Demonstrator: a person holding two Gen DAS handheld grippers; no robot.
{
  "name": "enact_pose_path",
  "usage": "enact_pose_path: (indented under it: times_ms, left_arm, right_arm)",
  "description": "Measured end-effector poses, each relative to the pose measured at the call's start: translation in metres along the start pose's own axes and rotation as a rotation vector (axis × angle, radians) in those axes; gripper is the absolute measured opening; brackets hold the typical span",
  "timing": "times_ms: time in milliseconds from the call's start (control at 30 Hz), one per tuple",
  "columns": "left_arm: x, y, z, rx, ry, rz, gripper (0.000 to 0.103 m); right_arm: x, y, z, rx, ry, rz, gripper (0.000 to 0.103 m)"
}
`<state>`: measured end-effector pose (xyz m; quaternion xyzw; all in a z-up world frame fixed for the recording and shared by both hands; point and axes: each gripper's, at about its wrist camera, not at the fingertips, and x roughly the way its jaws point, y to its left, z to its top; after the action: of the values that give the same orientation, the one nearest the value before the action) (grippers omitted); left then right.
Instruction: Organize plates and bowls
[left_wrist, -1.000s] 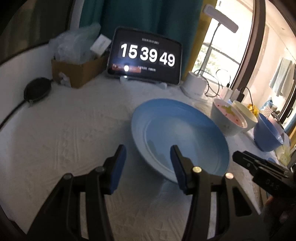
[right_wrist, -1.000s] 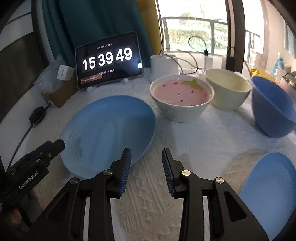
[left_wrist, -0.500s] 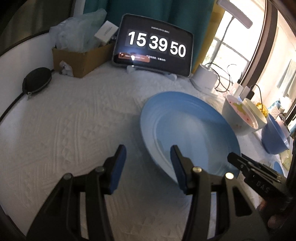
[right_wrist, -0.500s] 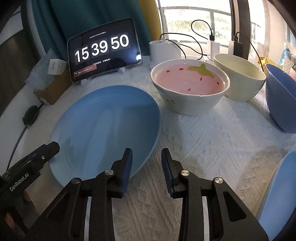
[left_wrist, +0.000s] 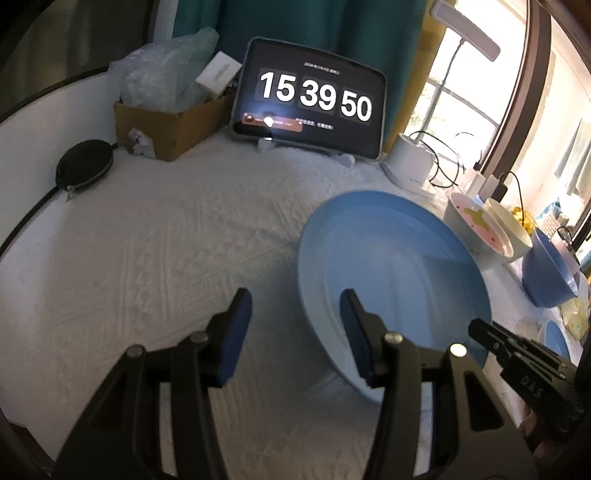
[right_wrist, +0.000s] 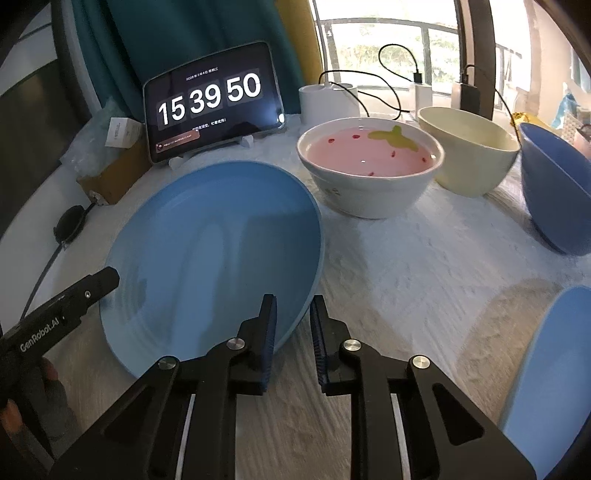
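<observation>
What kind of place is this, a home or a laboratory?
Probably a home room beside a window: teal curtain, white tablecloth, household bowls such as the strawberry-pattern bowl, and a tablet clock.

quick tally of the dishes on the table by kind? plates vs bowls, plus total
Plates: 2, the large blue plate and a second blue plate cut off at the right edge.
Bowls: 3, the pink strawberry bowl, the cream bowl and the blue bowl.
Total: 5 dishes.
</observation>
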<state>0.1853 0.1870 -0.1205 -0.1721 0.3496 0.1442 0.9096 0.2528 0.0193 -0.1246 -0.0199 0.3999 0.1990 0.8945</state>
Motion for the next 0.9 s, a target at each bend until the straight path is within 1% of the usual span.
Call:
enact_pose_path:
  times_ms: [200, 400, 567, 767, 800, 833, 900]
  left_arm:
    - [-0.014, -0.011, -0.004, 0.03, -0.022, -0.01, 0.051]
    - [-0.017, -0.026, -0.008, 0.061, -0.02, -0.023, 0.051]
    - [-0.007, -0.041, -0.012, 0.107, -0.002, -0.029, 0.051]
    - [0.005, -0.049, -0.012, 0.138, 0.026, -0.037, 0.051]
    - [0.007, -0.05, -0.011, 0.141, 0.029, -0.04, 0.051]
    - [0.008, -0.051, -0.011, 0.144, 0.038, -0.048, 0.051]
    - [0.014, -0.053, -0.011, 0.157, 0.068, -0.06, 0.051]
  right_arm:
    - [-0.018, -0.012, -0.013, 0.005, -0.001, -0.028, 0.02]
    - [-0.035, -0.027, -0.028, 0.009, 0.003, -0.047, 0.02]
    - [-0.047, -0.035, -0.035, 0.007, 0.003, -0.055, 0.02]
    - [-0.041, -0.039, -0.032, 0.02, 0.005, -0.062, 0.021]
    - [-0.039, -0.038, -0.03, 0.024, 0.006, -0.062, 0.024]
    - [-0.036, -0.037, -0.027, 0.025, 0.003, -0.059, 0.03]
    - [-0.033, -0.036, -0.023, 0.024, 0.0, -0.059, 0.036]
